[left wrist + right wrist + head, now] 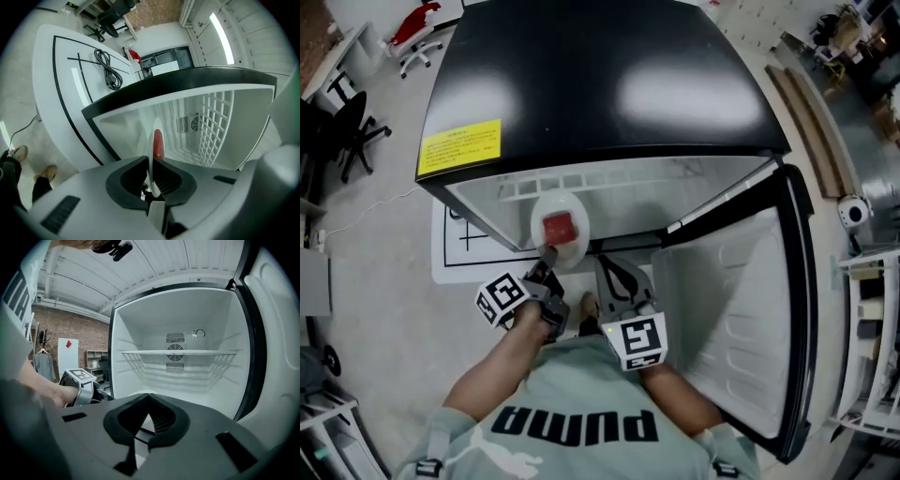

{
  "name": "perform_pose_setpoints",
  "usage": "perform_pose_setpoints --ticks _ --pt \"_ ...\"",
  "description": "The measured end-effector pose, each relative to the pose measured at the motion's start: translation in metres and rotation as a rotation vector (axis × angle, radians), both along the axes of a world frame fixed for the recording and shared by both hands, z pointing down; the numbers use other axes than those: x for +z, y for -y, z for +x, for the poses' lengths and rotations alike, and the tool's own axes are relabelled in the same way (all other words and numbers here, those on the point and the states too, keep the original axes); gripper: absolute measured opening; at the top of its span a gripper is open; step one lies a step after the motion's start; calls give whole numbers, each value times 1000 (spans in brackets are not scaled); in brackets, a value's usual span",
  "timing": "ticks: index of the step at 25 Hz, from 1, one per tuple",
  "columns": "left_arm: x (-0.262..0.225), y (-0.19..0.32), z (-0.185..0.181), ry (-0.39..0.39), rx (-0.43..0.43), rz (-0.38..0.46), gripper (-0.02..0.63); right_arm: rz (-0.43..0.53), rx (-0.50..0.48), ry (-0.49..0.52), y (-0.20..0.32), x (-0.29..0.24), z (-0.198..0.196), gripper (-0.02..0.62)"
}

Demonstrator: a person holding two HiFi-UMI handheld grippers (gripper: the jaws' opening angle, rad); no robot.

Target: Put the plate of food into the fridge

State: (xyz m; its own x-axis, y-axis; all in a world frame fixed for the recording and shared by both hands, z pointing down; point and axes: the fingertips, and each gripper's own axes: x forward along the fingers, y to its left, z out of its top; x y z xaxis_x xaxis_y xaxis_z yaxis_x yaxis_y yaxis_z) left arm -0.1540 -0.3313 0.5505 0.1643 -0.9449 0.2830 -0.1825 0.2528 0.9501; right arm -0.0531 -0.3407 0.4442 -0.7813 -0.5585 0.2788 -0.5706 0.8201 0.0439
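Left gripper (548, 255), clamped on the near rim of the plate (546, 211) of red food (559, 226), holds it at the front edge of the open fridge (600, 84); best keep it level while sliding it onto the shelf (178, 352), steering clear of the closed, empty right gripper (614, 272)

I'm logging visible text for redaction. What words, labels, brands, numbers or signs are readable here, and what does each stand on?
"PUMA": dark letters on the person's pale green shirt, seen upside down in the head view.
Yellow rectangular label on the black glossy fridge top: print too small to read.
Black-and-white left marker cube and right marker cube: patterns only, no words.
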Motion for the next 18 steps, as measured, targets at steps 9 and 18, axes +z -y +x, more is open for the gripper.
perform_pose_setpoints --ticks 9,18 --pt "8 37 3 -5 -49 2 28 -74 -2 23 23 8 5 5" --pt "28 69 -3 9 -80 -12 28 -109 20 -14 33 20 15 5"
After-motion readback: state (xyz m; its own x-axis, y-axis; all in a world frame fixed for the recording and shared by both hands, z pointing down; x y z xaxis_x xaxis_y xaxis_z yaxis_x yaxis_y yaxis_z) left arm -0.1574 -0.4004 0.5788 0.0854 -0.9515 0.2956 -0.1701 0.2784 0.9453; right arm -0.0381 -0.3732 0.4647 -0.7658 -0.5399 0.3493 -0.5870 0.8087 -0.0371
